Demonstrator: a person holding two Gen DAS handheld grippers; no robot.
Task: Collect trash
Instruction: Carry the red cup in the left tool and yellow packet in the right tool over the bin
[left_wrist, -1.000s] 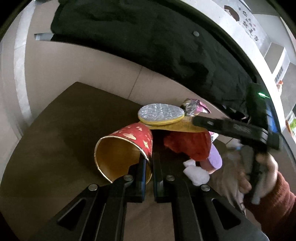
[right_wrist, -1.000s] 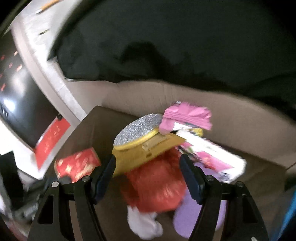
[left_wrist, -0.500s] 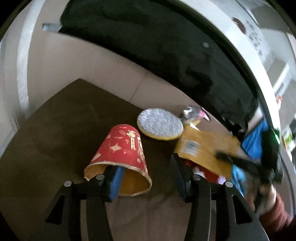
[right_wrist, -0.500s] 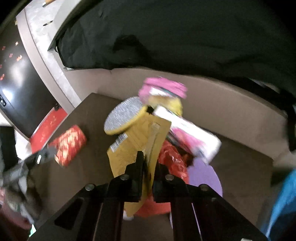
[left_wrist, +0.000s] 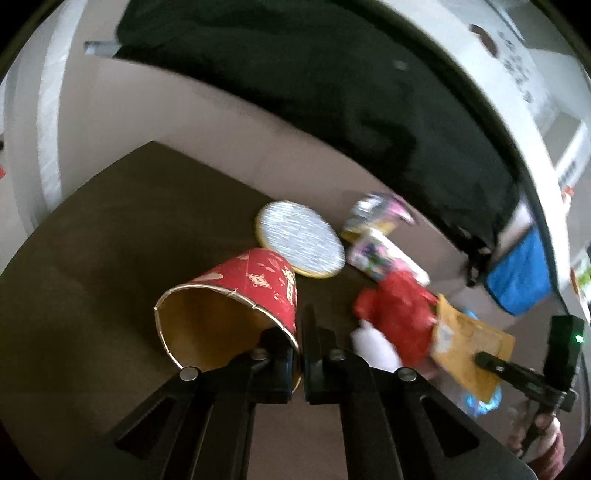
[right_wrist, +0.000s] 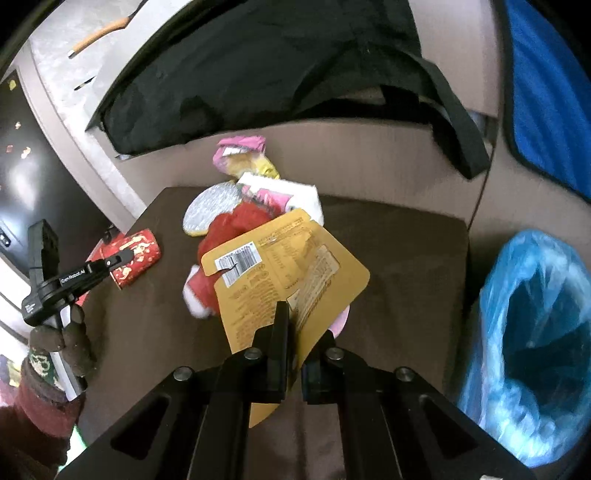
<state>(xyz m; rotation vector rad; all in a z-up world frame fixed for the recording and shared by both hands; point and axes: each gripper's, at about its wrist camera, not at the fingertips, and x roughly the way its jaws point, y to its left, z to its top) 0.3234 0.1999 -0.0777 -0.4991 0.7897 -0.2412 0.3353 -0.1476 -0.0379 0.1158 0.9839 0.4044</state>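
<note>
At lower centre of the left wrist view, the left gripper (left_wrist: 300, 354) had just closed, fingers clamped on the rim of the red cup (left_wrist: 236, 306), which lay on its side on the dark bench (left_wrist: 110, 236). At lower centre of the right wrist view, the right gripper (right_wrist: 293, 354) pinched the gold card (right_wrist: 291, 273) above the red wrapper (right_wrist: 236, 225). Silver disc (left_wrist: 299, 238) sat just past the cup. Blue bag (right_wrist: 532, 347) stood open at right, off the bench.
</note>
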